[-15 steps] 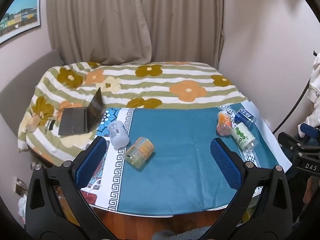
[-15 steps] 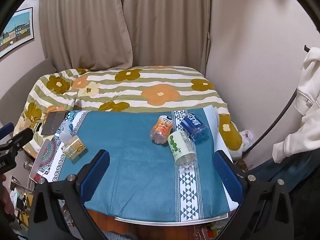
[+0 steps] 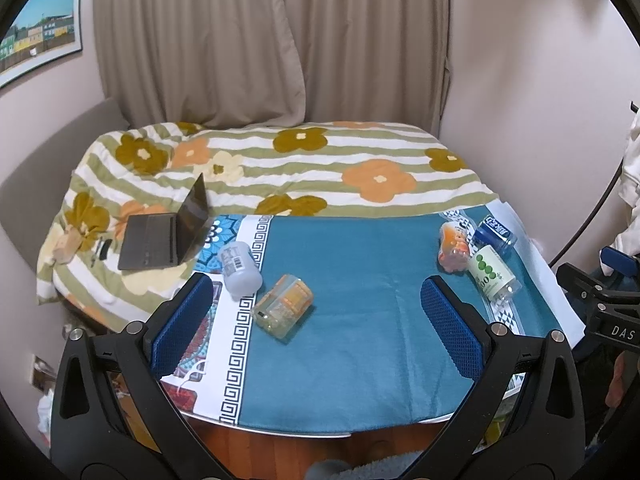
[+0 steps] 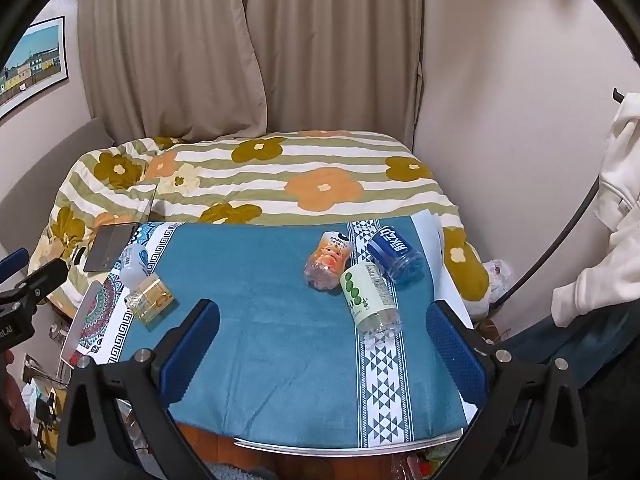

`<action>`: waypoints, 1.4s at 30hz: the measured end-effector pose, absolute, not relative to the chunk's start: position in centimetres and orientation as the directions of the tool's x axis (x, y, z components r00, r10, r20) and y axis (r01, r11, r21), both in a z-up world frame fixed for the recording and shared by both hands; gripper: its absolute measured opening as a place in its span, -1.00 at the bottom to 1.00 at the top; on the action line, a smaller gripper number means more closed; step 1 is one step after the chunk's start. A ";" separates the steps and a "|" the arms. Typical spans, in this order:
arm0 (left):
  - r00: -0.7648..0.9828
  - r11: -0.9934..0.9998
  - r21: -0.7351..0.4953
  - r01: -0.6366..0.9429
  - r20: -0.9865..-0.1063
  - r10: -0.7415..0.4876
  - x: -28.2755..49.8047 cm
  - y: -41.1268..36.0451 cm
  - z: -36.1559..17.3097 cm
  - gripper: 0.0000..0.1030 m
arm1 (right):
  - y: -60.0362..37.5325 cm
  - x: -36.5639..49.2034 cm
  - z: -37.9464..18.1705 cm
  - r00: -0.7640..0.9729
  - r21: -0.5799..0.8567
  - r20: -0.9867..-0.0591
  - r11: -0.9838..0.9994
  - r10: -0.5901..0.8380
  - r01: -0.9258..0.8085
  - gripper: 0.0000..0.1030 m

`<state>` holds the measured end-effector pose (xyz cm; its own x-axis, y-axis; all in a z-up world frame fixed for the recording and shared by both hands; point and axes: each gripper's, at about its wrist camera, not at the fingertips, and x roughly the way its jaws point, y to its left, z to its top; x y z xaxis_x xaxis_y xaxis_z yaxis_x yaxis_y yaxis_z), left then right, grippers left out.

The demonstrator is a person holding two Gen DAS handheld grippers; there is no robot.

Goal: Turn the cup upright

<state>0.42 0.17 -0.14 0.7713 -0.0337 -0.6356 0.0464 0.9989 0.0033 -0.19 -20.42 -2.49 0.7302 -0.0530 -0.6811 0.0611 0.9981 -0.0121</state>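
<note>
Several cup-like bottles lie on their sides on the blue cloth (image 3: 352,320). At the left are a white one (image 3: 239,267) and a clear yellow-orange one (image 3: 283,306), also in the right wrist view (image 4: 150,299). At the right lie an orange one (image 4: 328,265), a green-dotted white one (image 4: 370,297) and a blue one (image 4: 395,255). My left gripper (image 3: 318,322) is open and empty above the near table edge, just right of the yellow-orange one. My right gripper (image 4: 324,346) is open and empty, in front of the right-hand group.
A bed with a flowered striped cover (image 3: 304,176) lies beyond the table, with an open laptop (image 3: 168,236) on its left side. Curtains and walls stand behind. A white garment (image 4: 612,216) hangs at the right. The table's near edge (image 4: 344,448) is close below.
</note>
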 end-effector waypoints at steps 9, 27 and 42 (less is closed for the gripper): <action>0.768 0.998 0.003 0.056 -0.639 -0.041 0.5 0.3 -0.4 1.00 | -20.4 0.3 -2.8 0.729 -0.008 -0.683 0.998 -0.052 0.064 1.00; 0.757 0.998 0.001 0.063 -0.652 -0.047 1.9 0.6 -1.1 1.00 | -20.7 0.7 -3.1 0.724 -0.006 -0.688 0.998 -0.053 0.067 1.00; 0.754 0.998 -0.001 0.064 -0.655 -0.049 2.0 0.5 -1.2 1.00 | -20.1 0.7 -3.3 0.723 -0.014 -0.688 0.998 -0.058 0.067 1.00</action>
